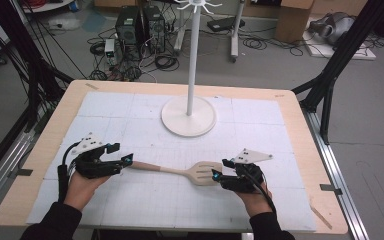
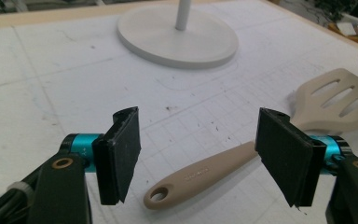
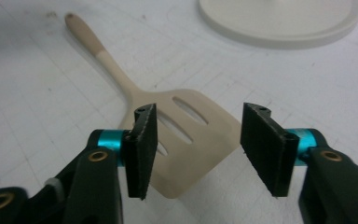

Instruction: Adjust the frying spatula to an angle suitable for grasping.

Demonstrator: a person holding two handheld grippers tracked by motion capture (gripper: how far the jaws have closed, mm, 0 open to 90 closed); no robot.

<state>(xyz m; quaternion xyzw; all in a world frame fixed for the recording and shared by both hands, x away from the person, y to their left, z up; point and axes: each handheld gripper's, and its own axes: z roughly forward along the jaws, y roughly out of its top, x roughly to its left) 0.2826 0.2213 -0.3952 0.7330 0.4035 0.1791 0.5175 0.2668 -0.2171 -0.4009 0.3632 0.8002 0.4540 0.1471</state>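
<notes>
A beige slotted spatula [image 1: 180,171] lies flat on the white mat, handle to the left, blade to the right. My left gripper [image 1: 122,159] is open at the handle's end; in the left gripper view the handle [image 2: 200,175], with its hanging hole, lies on the mat between and below the jaws [image 2: 200,156]. My right gripper [image 1: 219,175] is open at the blade; in the right gripper view the slotted blade [image 3: 191,140] lies under and between the jaws [image 3: 196,149]. Neither gripper holds anything.
A white stand with a round base [image 1: 188,116] and a tall pole [image 1: 193,55] rises at the mat's middle back, with hooks at its top. The wooden table's edge [image 1: 305,130] frames the mat. Computers and cables lie on the floor beyond.
</notes>
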